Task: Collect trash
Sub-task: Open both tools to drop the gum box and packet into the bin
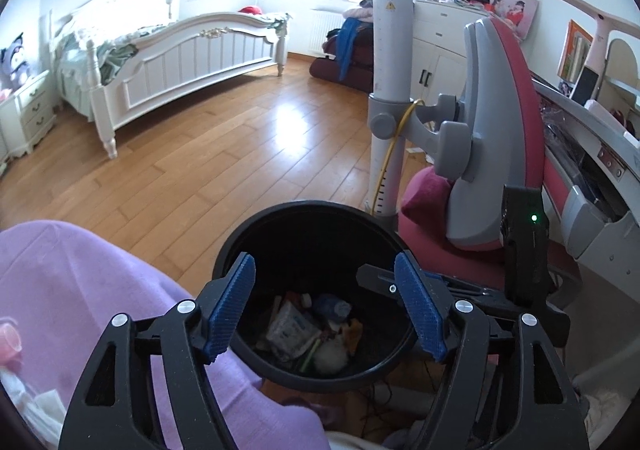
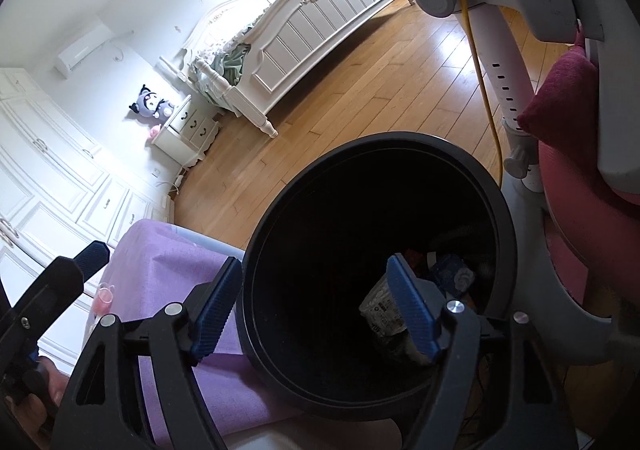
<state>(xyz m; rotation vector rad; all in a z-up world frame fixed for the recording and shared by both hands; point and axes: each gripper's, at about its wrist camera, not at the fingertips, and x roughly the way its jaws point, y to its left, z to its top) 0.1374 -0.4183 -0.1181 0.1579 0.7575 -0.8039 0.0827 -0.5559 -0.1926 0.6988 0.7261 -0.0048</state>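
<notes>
While both grippers hover over the black trash bin [image 1: 312, 290], nothing sits between either pair of fingers. Left gripper [image 1: 326, 308] has its blue fingers [image 1: 232, 310] spread wide, framing the bin's mouth, empty. Right gripper [image 2: 314, 308] is spread just as wide and empty too, one finger over the purple cloth [image 2: 192, 282], the other above the bin's [image 2: 380, 270] interior. Down at the bottom of the bin lies the trash: a crumpled white wrapper [image 1: 290, 330], a blue packet [image 1: 332, 306], a white fluffy ball [image 1: 330, 360]. The bin stands on the wooden floor [image 1: 200, 161], just beside the pink chair [image 1: 492, 129], with the white bed [image 1: 180, 57] well apart across the room.
</notes>
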